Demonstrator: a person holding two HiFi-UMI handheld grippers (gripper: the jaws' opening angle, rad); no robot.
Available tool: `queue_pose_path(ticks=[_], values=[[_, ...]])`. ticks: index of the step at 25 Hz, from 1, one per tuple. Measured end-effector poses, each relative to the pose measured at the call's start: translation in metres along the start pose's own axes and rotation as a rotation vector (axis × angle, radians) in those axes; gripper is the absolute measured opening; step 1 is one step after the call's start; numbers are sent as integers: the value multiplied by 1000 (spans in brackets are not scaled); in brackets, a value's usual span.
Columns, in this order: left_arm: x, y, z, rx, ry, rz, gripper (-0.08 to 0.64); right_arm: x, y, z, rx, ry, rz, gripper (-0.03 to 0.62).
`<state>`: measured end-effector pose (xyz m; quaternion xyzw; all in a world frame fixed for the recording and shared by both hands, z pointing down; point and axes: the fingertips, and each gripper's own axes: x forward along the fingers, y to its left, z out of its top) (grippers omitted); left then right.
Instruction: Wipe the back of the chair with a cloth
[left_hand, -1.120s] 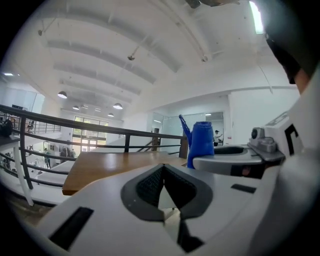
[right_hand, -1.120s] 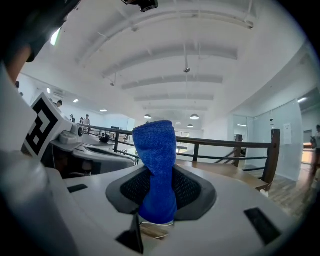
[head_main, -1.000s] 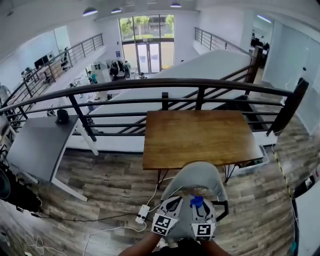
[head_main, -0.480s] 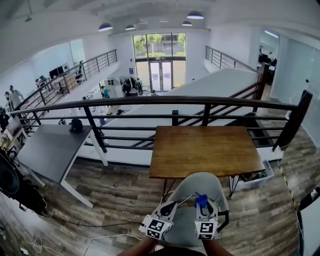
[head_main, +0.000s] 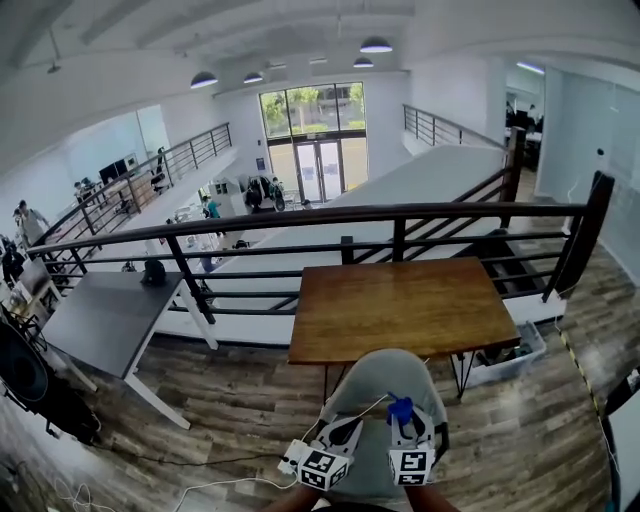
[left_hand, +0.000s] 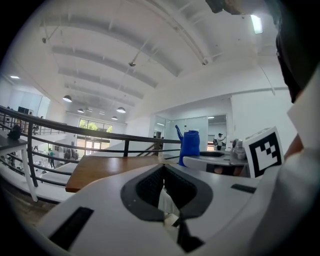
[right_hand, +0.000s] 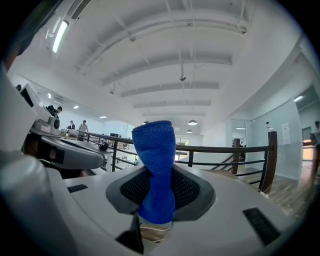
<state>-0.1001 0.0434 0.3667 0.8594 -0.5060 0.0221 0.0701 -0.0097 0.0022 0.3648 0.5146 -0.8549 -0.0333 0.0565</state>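
Both grippers have sunk slightly lower in the head view, the left drawing nearer the right. The right gripper (right_hand: 159, 192) is clamped on the blue cloth (right_hand: 156, 150), which stands up out of its jaws. The left gripper (left_hand: 163, 172) is closed on nothing. Both hover over the grey chair (head_main: 375, 380); contact between cloth and chair back cannot be told. Beyond stand a wooden table (head_main: 400, 305) and a black railing (head_main: 300, 222).

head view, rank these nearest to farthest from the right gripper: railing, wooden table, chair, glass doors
1. chair, just beneath the right gripper
2. wooden table, ahead of the chair
3. railing, behind the table
4. glass doors, far across the hall, centre
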Motion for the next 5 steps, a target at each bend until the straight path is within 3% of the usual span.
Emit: queue_pose_path(ticks=[5], values=[[-7, -23, -10, -4, 33, 15, 5, -32, -7, -15, 30, 34, 14, 117]])
